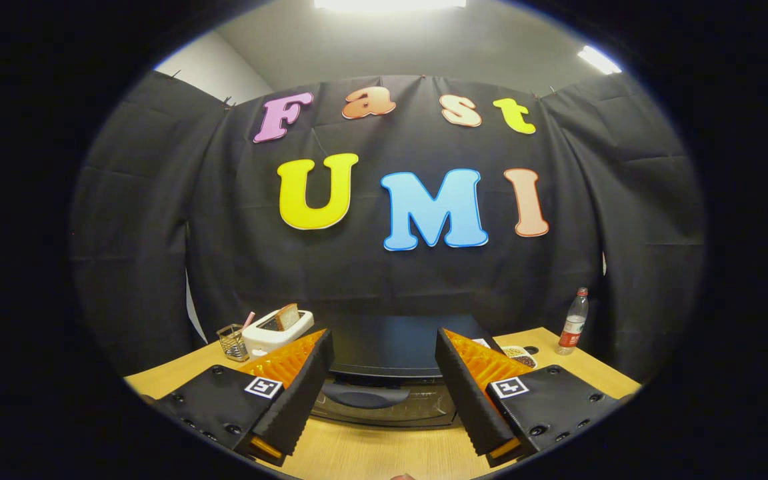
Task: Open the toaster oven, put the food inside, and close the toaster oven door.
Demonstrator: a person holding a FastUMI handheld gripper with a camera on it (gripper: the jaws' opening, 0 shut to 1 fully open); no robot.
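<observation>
Black toaster oven (384,373) shut; tongs (384,393) spread wide before door.

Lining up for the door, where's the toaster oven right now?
In the gripper view, the toaster oven sits on the wooden table just ahead of the open claw, door shut, with the white toaster behind it.

A black, box-shaped toaster oven (391,363) stands on the wooden tabletop, just ahead of the gripper's fingers and framed between them. Its flat dark top faces upward. The front door, a glass panel with a curved dark handle (365,397) across its upper part, is closed and upright. The oven interior cannot be made out through the glass.
</observation>
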